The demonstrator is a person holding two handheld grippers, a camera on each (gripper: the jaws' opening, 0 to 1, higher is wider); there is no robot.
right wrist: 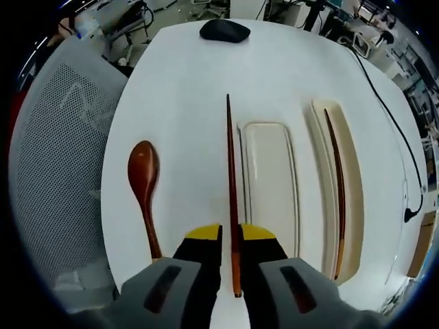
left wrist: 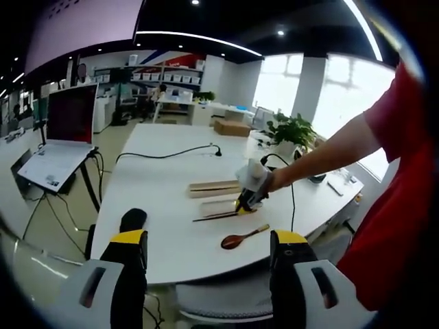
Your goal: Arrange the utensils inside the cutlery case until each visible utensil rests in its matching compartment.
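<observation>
My right gripper (right wrist: 231,236) is shut on a dark wooden chopstick (right wrist: 230,171), which points forward over the white table just left of the cream cutlery case (right wrist: 302,171). The case's wide compartment (right wrist: 269,178) is empty. Its narrow compartment holds a second chopstick (right wrist: 337,192). A reddish-brown wooden spoon (right wrist: 144,178) lies on the table left of the held chopstick. In the left gripper view, my left gripper (left wrist: 208,240) is open, well back from the table edge. Beyond it are the right gripper (left wrist: 248,195), the chopstick (left wrist: 218,216), the spoon (left wrist: 240,239) and the case (left wrist: 214,188).
A black computer mouse (right wrist: 225,30) (left wrist: 134,218) sits at the table's end. A black cable (left wrist: 164,155) runs across the table. A grey mesh chair (right wrist: 55,144) stands beside the table. A potted plant (left wrist: 293,130) and a laptop on a stand (left wrist: 65,130) are nearby.
</observation>
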